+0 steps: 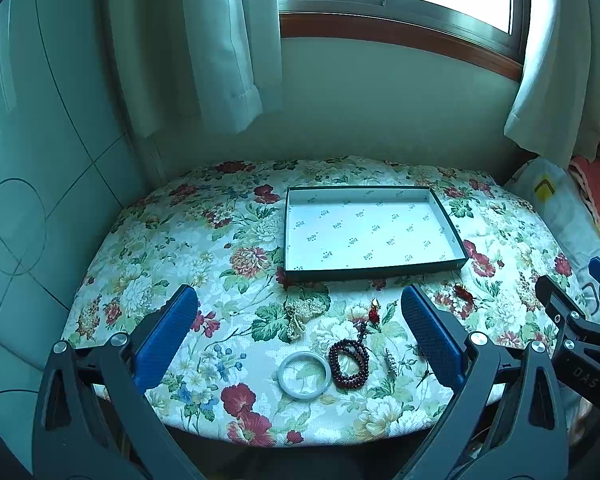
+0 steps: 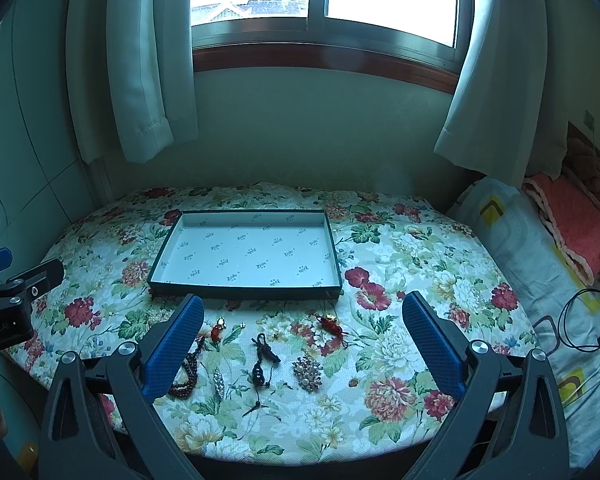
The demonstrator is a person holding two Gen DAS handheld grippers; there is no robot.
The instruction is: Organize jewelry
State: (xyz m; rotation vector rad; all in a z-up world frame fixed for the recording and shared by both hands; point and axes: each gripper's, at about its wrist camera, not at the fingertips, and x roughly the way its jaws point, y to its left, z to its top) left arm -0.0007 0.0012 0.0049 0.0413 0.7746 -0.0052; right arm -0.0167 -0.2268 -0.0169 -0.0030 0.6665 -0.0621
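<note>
An empty dark-rimmed tray (image 1: 374, 273) (image 2: 244, 291) sits mid-table on the floral cloth. In front of it lie a white bangle (image 1: 304, 375), a dark red bead bracelet (image 1: 349, 365) (image 2: 188, 374), a pearl cluster (image 1: 300, 314), a silver pin (image 1: 390, 362) (image 2: 219, 380), a red charm (image 1: 374, 314) (image 2: 217, 330), a red knot charm (image 1: 465, 295) (image 2: 332, 327), a black pendant (image 2: 260, 372) and a brooch (image 2: 308, 373). My left gripper (image 1: 300, 320) is open above the near jewelry. My right gripper (image 2: 302, 320) is open over the pendant and brooch.
The table (image 2: 440, 248) stands against a wall under a curtained window. A bed with a pillow (image 2: 540, 264), a pink blanket and a black cable (image 2: 580, 320) lies at the right. A white cabinet (image 1: 28, 200) stands at the left.
</note>
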